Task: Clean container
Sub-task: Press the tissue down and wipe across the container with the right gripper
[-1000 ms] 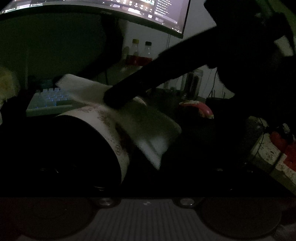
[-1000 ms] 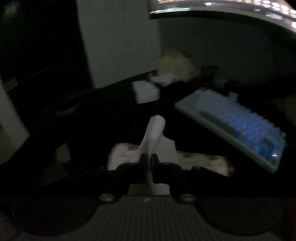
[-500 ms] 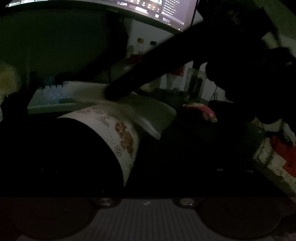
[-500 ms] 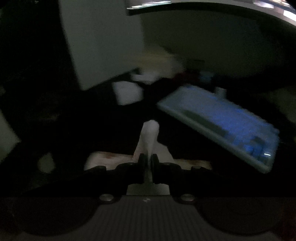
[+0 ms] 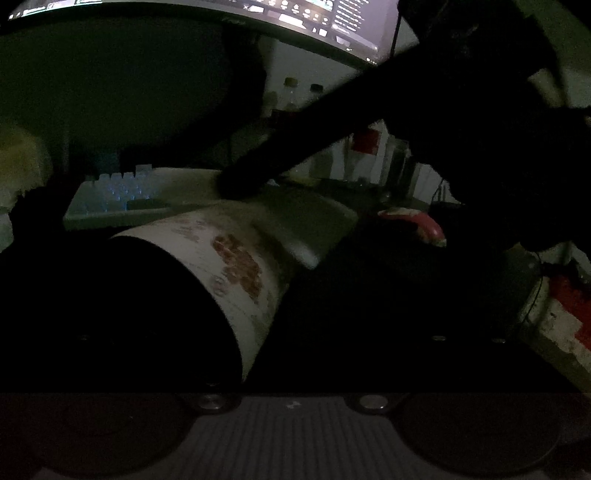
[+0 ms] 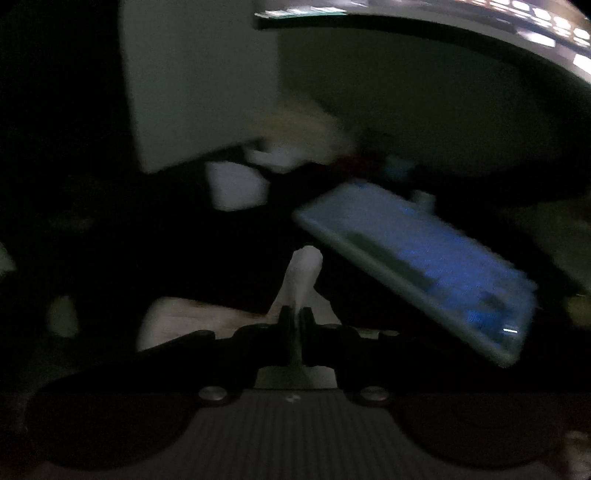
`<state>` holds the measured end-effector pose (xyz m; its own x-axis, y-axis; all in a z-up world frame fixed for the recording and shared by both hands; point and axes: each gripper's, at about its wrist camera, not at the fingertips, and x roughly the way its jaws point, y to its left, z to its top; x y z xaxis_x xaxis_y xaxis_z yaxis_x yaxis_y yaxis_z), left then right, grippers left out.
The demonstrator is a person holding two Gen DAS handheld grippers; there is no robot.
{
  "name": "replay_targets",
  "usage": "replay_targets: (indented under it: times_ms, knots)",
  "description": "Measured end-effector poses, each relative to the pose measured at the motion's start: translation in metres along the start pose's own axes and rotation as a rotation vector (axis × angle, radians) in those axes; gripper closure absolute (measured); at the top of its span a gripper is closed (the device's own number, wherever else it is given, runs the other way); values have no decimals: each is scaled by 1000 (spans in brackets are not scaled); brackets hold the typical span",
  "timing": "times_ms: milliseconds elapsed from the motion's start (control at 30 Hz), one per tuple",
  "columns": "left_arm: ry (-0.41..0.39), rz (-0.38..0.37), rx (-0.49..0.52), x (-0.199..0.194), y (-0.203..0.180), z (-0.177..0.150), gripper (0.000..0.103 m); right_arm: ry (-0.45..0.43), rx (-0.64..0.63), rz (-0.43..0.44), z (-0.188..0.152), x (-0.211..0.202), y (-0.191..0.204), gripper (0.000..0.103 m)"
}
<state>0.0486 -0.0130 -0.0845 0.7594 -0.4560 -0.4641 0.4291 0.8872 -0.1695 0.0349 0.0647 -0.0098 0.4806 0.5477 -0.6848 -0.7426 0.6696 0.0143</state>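
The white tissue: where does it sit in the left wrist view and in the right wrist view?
Left wrist view: the white tissue lies centre, draped over the top of the patterned container, under the right gripper's dark tip.
Right wrist view: it stands low at centre, pinched in the shut jaws.
Shared landmark: the backlit keyboard.

Darkness is swallowing the left hand-held gripper's fingers; container [image 5: 236,269] mouth is lying hidden. Keyboard [image 6: 424,266] is blurring. Monitor [image 5: 258,14] is running off frame.
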Motion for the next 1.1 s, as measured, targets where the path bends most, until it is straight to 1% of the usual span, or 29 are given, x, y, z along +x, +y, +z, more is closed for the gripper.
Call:
replay_targets:
  times_ms: [67,133,167,233,300,400,433,500,600,667,733,833,967,1000,1033,1100]
  knots:
    - [-2,-6,-12,0,3,1,0,-19,-6,77,1,0,13,97]
    - [-4,-12,-25,0,6,1,0,-29,0,124,2,0,19,97]
    - [-5,-14,-26,0,6,1,0,-31,2,127,3,1,19,97]
    - [-7,-12,-26,0,6,1,0,-32,9,94,2,2,12,97]
    - [-4,-2,-23,0,4,2,0,-29,16,-13,1,4,-3,97]
    - [-2,19,-23,2,2,3,0,-28,53,-111,-4,3,-22,97]
    - [-3,25,-26,2,1,3,0,-31,70,-105,-5,3,-23,97]
    - [-5,38,-34,2,1,2,0,-44,61,-69,-6,0,-15,97]
    - [-2,59,-29,4,-1,3,1,-73,18,33,-8,-6,7,97]
    - [1,71,-13,7,-4,3,1,-99,-2,85,-11,-8,19,97]
    - [-1,79,3,8,-5,2,1,-117,5,95,-16,-9,22,97]
    - [-6,75,4,7,-5,1,1,-119,52,26,-22,-11,5,97]
    - [-9,68,-16,7,-2,2,1,-97,127,-151,-28,-11,-31,97]
    - [-10,67,-17,8,-2,2,1,-96,134,-163,-29,-11,-35,97]
    - [-11,67,-18,8,-1,3,1,-99,141,-149,-29,-12,-37,97]
    - [-13,66,-21,8,-1,2,1,-113,125,-95,-28,-12,-25,97]
